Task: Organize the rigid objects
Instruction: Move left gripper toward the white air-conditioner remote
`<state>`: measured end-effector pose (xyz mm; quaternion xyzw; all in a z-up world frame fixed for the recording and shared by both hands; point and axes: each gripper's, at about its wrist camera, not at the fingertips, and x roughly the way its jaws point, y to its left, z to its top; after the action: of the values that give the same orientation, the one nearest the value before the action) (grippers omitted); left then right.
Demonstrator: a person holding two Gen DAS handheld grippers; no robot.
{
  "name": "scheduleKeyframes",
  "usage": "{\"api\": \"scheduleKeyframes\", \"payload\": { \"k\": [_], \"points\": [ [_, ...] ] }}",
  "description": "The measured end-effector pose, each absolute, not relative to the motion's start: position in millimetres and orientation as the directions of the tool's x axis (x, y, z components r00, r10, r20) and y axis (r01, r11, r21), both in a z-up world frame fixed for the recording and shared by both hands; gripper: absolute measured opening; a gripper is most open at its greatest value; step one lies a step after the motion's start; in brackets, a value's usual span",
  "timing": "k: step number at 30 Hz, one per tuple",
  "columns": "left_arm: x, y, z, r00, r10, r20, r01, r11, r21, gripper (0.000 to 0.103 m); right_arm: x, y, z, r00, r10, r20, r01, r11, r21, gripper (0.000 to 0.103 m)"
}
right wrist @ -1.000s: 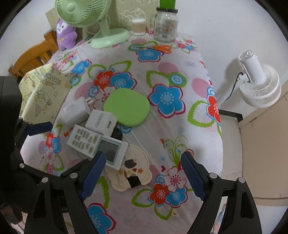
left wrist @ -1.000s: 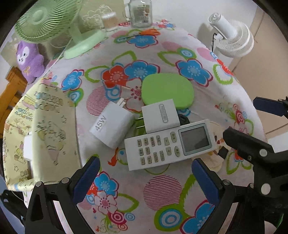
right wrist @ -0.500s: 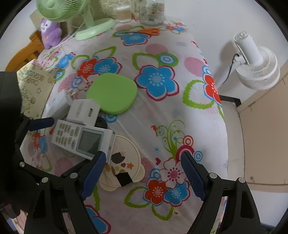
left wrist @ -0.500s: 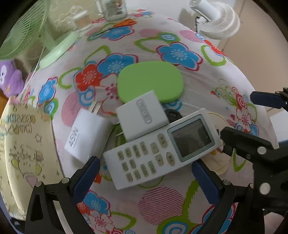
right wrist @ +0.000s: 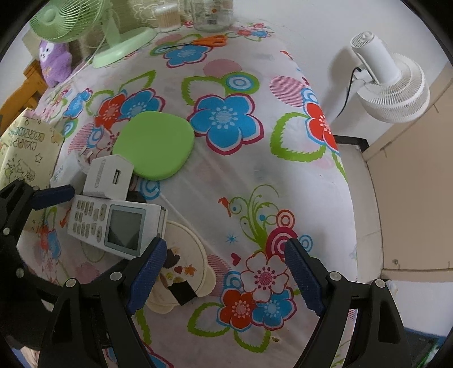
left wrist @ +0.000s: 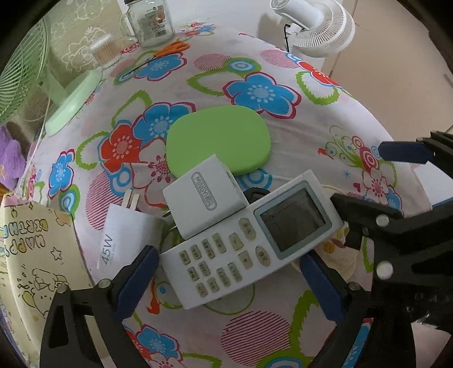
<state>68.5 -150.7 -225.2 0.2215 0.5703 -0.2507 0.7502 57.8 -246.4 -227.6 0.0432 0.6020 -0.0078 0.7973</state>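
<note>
From where I'm sitting the left gripper [left wrist: 226, 286] hangs over the white remote [left wrist: 249, 240] with its blue pads spread wide; its jaws have just been closing a little, and the remote's keypad end sits between them, but I can't see either pad pressing on it. The remote lies across the middle of the table [left wrist: 325, 119] with the floral cloth; its far end covers part of a cream coaster [right wrist: 184, 271] with a cartoon print, so I only get the coaster's lower half, and a black bit on it I can't identify.

A white charger block [left wrist: 203, 203] is propped on the remote's long edge and hides something small and black [left wrist: 256, 194] behind it; no idea what that is. Next to it is the 45W adapter [left wrist: 124, 232], partly covered by the left pad in the left view and nearly hidden behind the block in the right view. The green pad [left wrist: 218, 138] lies flat just behind the block, toward the far edge.

The right gripper [right wrist: 223, 280] is open too, with only cloth between its pads; its left pad is just beside the remote's screen end. At the left edge a printed yellow box [left wrist: 34, 260] is cut off by the frame. At the far edge the green fan [right wrist: 85, 25], a glass jar [left wrist: 150, 22] and orange scissors [left wrist: 170, 51] are all cropped or warped by the lens.
</note>
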Motion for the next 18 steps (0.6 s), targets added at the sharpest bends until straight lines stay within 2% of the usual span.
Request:
{"api": "scheduleKeyframes", "payload": {
  "k": [4, 8, 18],
  "points": [
    [60, -143, -220, 0.227, -0.124, -0.966, 0.623, 0.781, 0.046, 0.084, 61, -249, -228, 0.284, 0.016, -0.959, 0.098, 0.994, 0.046, 0.087],
    [49, -142, -219, 0.259, -0.081, -0.963, 0.63, 0.77, 0.105, 0.073, 63, -248, -227, 0.3, -0.001, -0.954, 0.094, 0.995, 0.029, 0.087],
    [34, -118, -215, 0.189, -0.083, -0.978, 0.523, 0.852, 0.029, 0.069, 66, -232, -229, 0.31, 0.025, -0.951, 0.018, 0.999, 0.032, 0.087]
  ]
}}
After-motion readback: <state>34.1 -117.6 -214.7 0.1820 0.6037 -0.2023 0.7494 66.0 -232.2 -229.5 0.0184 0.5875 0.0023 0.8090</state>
